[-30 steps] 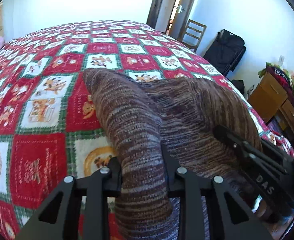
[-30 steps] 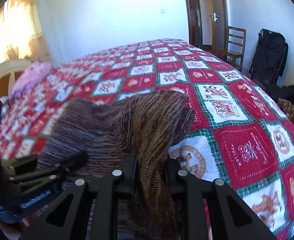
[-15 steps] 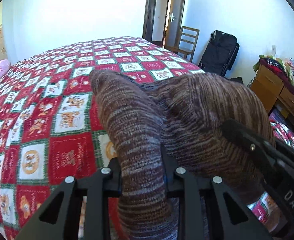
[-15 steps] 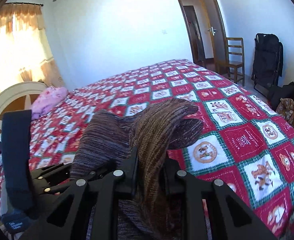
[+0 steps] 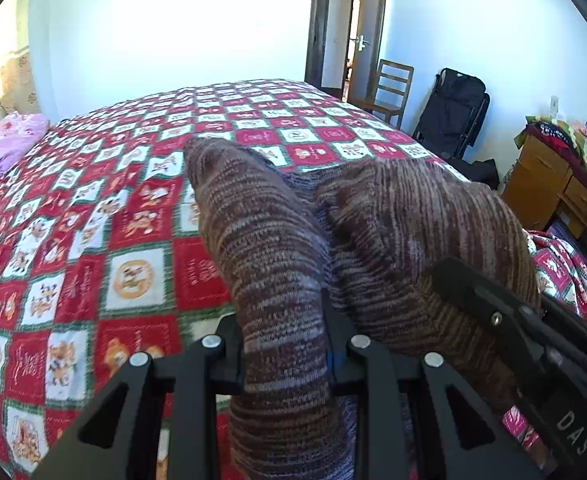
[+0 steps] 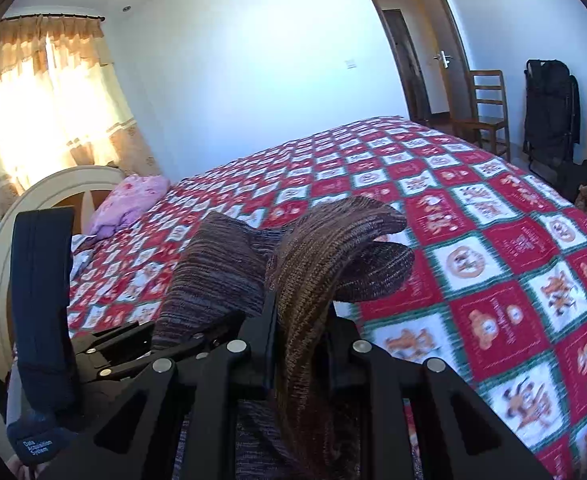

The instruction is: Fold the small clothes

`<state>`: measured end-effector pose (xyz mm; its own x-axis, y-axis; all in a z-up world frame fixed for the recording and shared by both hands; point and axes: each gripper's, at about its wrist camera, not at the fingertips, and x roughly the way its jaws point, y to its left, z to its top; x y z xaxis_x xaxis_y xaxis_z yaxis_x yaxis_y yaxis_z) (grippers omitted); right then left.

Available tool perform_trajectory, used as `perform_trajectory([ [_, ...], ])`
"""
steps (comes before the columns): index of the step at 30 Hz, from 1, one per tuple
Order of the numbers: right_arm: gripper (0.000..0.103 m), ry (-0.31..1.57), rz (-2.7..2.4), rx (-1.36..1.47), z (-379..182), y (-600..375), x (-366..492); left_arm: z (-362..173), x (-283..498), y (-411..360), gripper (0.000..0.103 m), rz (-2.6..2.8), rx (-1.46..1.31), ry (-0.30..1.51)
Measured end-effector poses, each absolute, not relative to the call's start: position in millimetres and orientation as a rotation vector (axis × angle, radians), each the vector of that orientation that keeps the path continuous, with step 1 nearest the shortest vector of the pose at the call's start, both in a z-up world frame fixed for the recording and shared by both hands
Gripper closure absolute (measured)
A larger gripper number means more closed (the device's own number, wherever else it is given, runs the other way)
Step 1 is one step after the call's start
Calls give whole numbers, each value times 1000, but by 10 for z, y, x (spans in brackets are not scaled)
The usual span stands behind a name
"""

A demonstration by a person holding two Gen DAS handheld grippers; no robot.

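Left gripper (image 5: 283,344) clamped on one bunched edge of a brown striped knit garment (image 5: 261,240), garment stretched rightward to the right gripper (image 6: 301,344), likewise pinching it, cloth raised above the red patchwork bedspread (image 6: 501,280), pink pillow (image 6: 129,204) far left, wooden chair (image 6: 487,108) beyond right.

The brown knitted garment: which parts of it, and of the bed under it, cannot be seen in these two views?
- Left wrist: the brown knitted garment leaves the bottom edge; its lower part is cut off.
- Right wrist: the right gripper hides the pinched fabric.
- Both views: the garment hides the patchwork quilt beneath.
- What garment it is: unclear.
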<state>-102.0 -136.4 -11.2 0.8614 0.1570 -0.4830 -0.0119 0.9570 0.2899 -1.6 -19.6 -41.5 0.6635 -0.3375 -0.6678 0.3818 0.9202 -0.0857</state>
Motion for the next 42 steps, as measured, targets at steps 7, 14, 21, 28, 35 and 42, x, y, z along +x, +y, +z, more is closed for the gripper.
perform_trajectory([
  [7, 84, 544, 147, 288, -108, -1075, -1094, -427, -111, 177, 75, -368, 27, 751],
  [14, 84, 551, 217, 263, -85, -679, -1080, -380, -189, 505, 75, -301, 28, 726],
  [21, 84, 557, 281, 272, -62, -362, -1016, -364, -186, 840, 75, -242, 10, 711],
  [28, 84, 581, 347, 253, -83, -10, -863, -381, -120, 1211, 75, -180, -29, 714],
  [35, 85, 581, 414, 233, -83, 335, -666, -374, -18, 1544, 75, -119, -57, 701],
  [42, 85, 556, 438, 185, -104, 556, -469, -380, 160, 1712, 75, -75, -48, 684],
])
